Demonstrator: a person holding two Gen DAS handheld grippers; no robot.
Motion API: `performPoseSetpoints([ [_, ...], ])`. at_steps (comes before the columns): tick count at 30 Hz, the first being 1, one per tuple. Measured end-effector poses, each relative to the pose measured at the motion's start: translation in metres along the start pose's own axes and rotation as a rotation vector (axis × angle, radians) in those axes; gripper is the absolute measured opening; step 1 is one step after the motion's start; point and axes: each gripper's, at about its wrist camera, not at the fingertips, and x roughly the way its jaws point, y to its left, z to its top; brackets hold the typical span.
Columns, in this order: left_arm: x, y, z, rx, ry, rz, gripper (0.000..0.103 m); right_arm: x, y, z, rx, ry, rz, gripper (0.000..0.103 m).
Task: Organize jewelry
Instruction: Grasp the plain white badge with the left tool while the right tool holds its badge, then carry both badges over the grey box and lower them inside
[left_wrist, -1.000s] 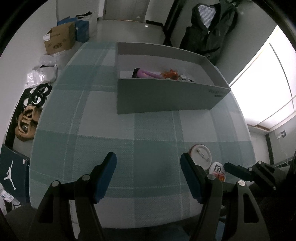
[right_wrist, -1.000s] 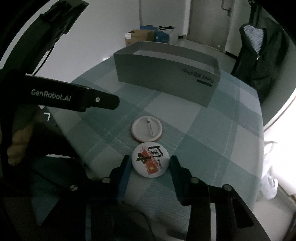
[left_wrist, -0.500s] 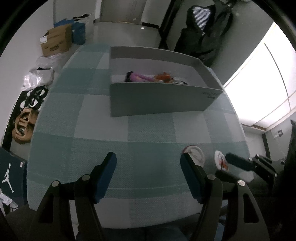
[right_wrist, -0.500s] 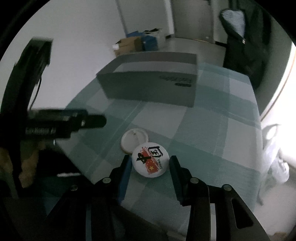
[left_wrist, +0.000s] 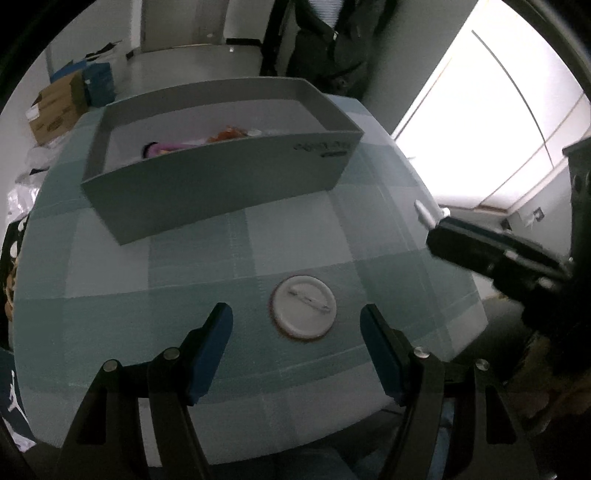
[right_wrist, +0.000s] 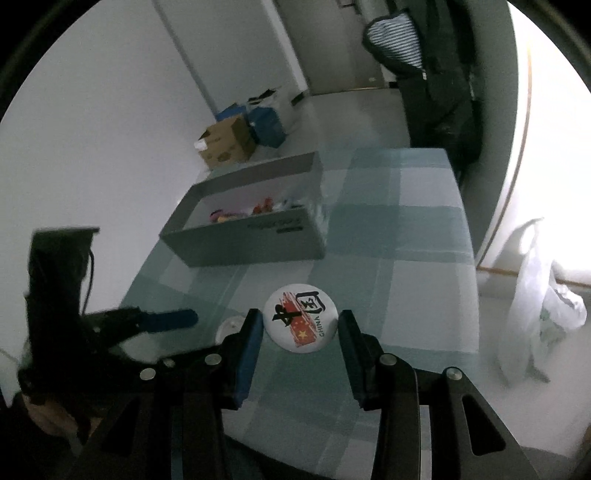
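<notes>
we see right gripper (right_wrist: 300, 328) clamped on China pin badge (right_wrist: 300, 320) | left gripper (left_wrist: 296, 325) open, empty, over face-down badge (left_wrist: 303, 307) | grey box (left_wrist: 221, 192) behind, path clear

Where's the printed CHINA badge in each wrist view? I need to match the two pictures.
Left wrist view: the printed badge shows edge-on at right, a thin sliver at the tip of the right gripper.
Right wrist view: low centre, face toward the camera, held between the right gripper's fingers.
Shared landmark: the grey box on the checked tablecloth.
</notes>
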Motion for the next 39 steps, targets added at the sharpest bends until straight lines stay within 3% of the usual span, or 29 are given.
performPoseSetpoints([
  [11,0.016,-0.019,0.009,0.087,0.016,0.108,0.066,-0.011,-0.007,0.004,0.029,-0.033,0.024,0.040],
  [17,0.016,-0.025,0.010,0.140,0.008,0.159,0.040,-0.013,-0.013,0.006,0.052,-0.044,0.037,0.040],
  [30,0.006,-0.023,0.010,0.148,-0.005,0.146,0.038,-0.011,-0.014,0.009,0.075,-0.047,0.053,0.040],
  [39,-0.016,-0.010,0.025,0.053,-0.090,0.097,0.038,-0.010,-0.010,0.017,0.094,-0.059,0.071,0.040],
])
